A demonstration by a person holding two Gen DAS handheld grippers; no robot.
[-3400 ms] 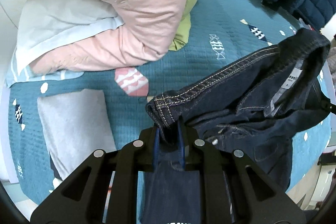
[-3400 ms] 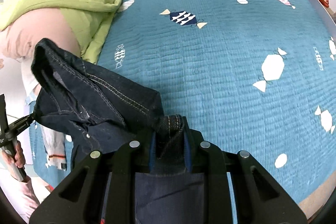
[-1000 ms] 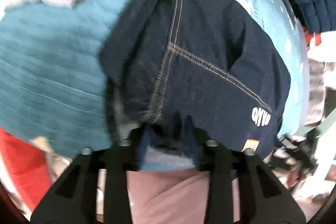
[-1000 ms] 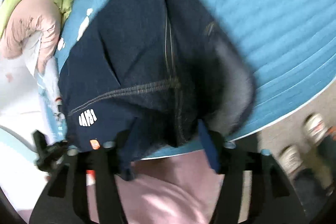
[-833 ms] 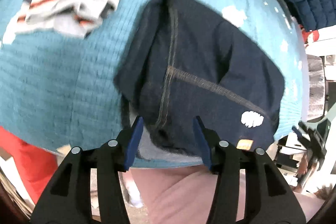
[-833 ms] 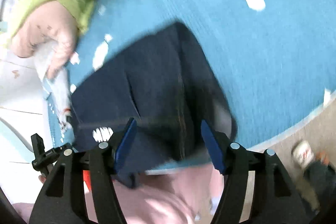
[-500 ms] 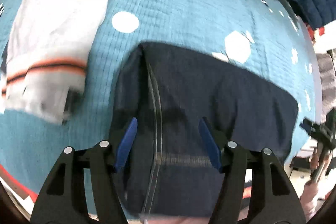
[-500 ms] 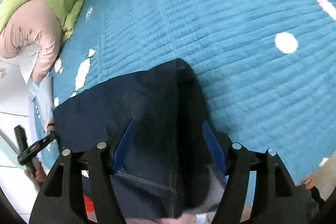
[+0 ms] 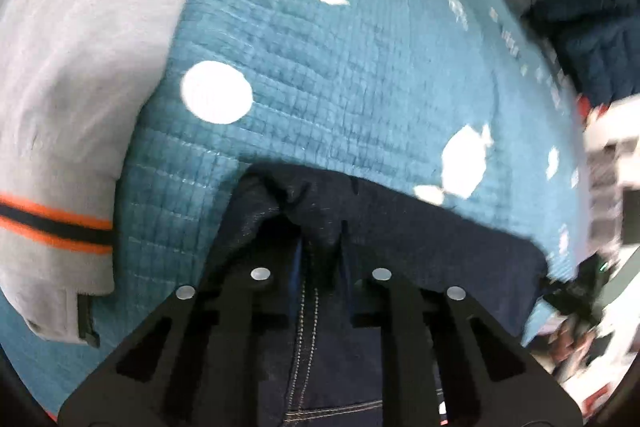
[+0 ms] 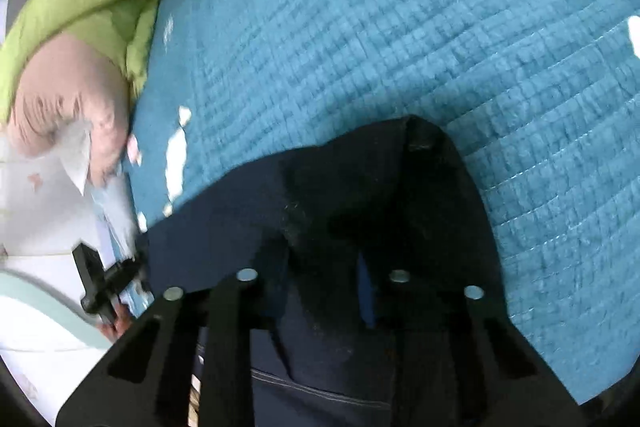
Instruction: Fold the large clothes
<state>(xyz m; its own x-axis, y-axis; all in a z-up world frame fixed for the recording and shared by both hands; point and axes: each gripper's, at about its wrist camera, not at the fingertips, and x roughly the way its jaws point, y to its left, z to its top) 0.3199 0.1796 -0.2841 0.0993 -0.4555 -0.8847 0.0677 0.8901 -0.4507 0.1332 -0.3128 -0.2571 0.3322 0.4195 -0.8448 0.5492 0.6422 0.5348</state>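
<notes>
On the bed's teal quilt (image 9: 360, 75) | dark jeans (image 9: 420, 227) lie partly folded | left tongs (image 9: 320, 247) and right tongs (image 10: 324, 259) just narrowed, each pinching its far edge | final folds remain

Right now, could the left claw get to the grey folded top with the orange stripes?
Probably not straight away: the left claw has just closed on a pinch of the dark jeans. The grey top lies beside them on the blue quilt, nothing between.
</notes>
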